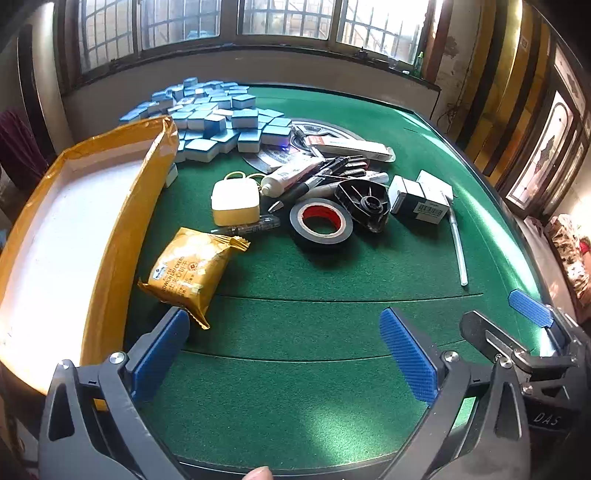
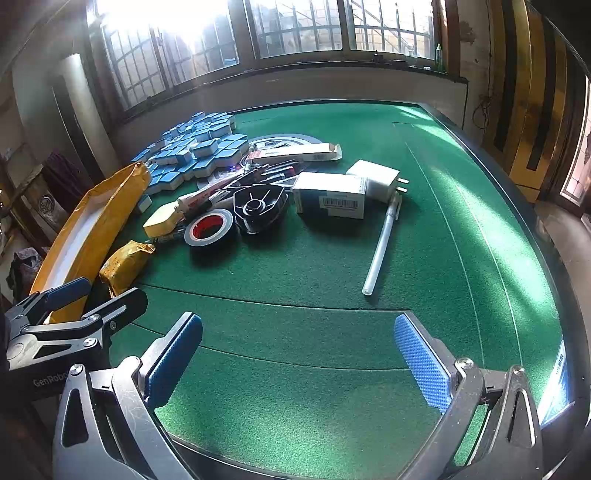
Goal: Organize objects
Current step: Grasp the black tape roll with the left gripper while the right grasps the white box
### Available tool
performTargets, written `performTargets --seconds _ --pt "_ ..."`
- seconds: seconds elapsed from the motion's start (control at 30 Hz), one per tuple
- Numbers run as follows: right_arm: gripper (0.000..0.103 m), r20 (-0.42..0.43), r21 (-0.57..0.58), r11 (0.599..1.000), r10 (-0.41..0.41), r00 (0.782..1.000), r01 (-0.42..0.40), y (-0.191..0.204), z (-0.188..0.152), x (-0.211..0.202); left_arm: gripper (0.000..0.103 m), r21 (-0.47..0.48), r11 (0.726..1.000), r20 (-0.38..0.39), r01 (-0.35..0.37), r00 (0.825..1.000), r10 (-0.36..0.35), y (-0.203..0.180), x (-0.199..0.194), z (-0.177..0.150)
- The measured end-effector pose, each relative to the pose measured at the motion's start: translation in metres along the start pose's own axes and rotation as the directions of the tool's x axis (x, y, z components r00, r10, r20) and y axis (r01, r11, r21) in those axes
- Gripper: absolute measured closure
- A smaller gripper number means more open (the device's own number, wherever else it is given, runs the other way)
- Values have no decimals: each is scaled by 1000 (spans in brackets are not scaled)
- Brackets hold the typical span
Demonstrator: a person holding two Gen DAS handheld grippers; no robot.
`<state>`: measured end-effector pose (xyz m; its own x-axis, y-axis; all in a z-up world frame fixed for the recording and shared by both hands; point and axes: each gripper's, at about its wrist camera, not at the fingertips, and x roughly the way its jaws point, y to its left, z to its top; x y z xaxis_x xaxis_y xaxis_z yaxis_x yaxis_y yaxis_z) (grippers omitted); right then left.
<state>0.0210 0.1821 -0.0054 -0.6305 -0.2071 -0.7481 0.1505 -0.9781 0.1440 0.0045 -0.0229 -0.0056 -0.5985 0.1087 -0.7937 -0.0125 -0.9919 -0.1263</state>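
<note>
Both grippers hang released over bare green felt: left gripper (image 1: 284, 347) and right gripper (image 2: 299, 354), jaws spread wide, nothing between them. Landmark: the roll of black tape (image 1: 320, 221) on the green table (image 1: 332, 398). Left of it, a yellow-walled tray (image 1: 66, 236) with a white floor; a cracker packet (image 1: 190, 273) lies between tray and tape. Behind the tape, blue mahjong tiles (image 1: 210, 114) and pens (image 1: 332, 173). Right of it, a barcoded white box (image 1: 421, 201) and a white tube (image 1: 458, 247). Barred windows (image 1: 284, 18) span the far wall.
</note>
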Motion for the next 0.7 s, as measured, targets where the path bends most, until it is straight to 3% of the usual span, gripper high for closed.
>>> performTargets --seconds 0.07,0.2,0.3,0.37,0.43,0.63,0.67,0.7 --pt "1 2 0 1000 25 1000 -25 -2 6 4 0 -18 1000 -47 -11 999 10 5 8 6" --pt "1 -1 -3 995 95 995 -95 -6 23 13 0 4 999 6 -53 999 53 7 3 19" --pt "7 -13 4 991 136 991 -136 -13 42 25 0 7 1000 -9 -24 1000 24 7 9 33" --pt "15 -11 10 994 111 994 -111 -20 55 35 0 7 1000 -2 3 1000 -3 5 12 38" --pt "20 -22 -7 995 103 994 -103 -24 69 46 5 12 1000 -12 20 1000 -20 2 16 41" --pt "20 -5 -50 993 107 994 -107 -34 109 69 11 -20 997 -81 80 993 -81 -4 39 49" --pt "20 1 -55 992 117 993 -117 -36 115 73 13 -25 996 -83 88 993 -90 -4 42 51" --pt "20 1 -59 993 106 994 -106 -37 121 78 26 -18 996 -92 86 992 -88 -5 46 53"
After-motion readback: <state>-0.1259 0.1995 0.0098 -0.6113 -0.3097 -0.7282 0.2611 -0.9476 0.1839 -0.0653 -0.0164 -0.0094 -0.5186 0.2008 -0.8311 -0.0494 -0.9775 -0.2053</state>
